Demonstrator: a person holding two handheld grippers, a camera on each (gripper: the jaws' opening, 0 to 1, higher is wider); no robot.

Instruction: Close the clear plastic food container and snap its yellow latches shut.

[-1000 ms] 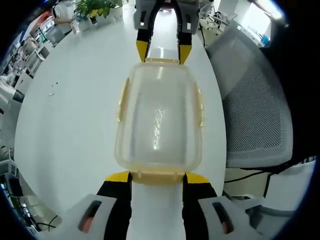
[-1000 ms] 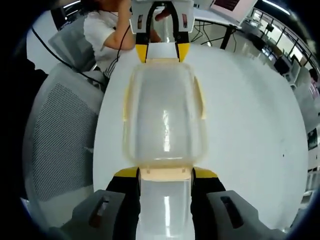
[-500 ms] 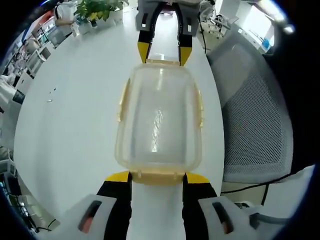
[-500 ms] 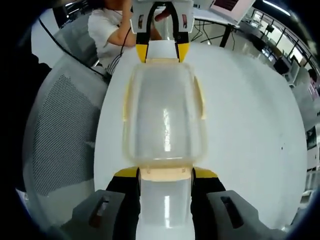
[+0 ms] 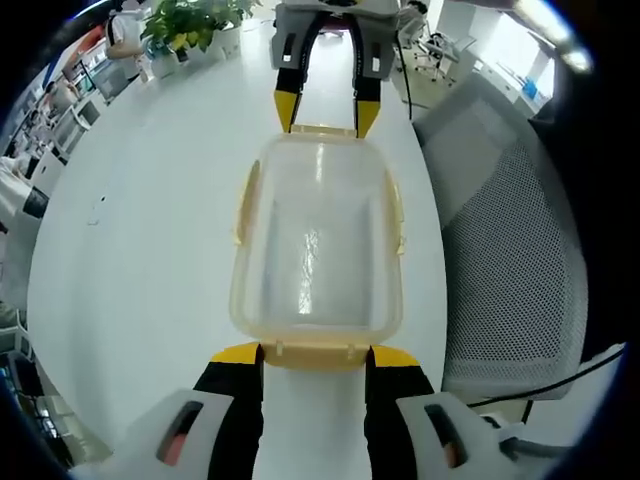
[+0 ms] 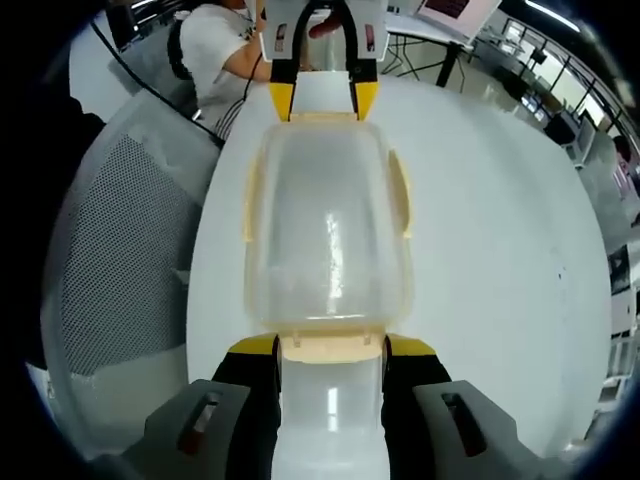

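**Currently: container held end to end between both tongs**

Left gripper view: the left tongs (image 5: 315,352) rise from the bottom edge, jaws spread to the width of the near end latch (image 5: 315,350) of the clear plastic food container (image 5: 315,250), one yellow tip at each corner of it. Whether the tips press on the latch cannot be told. The container lies lengthwise on the white counter (image 5: 140,230), lid on top. The right tongs (image 5: 326,110) stand at its far end, their yellow tips flanking the far latch (image 5: 326,129).

Right gripper view: the right tongs (image 6: 329,345) sit equally wide at the near latch (image 6: 329,347); the left tongs (image 6: 313,98) meet the opposite end. Yellow side latches (image 6: 402,195) lie along both long edges.

A grey mesh chair (image 5: 510,230) stands beside the counter. A person in a white shirt (image 6: 222,45) is beyond it.
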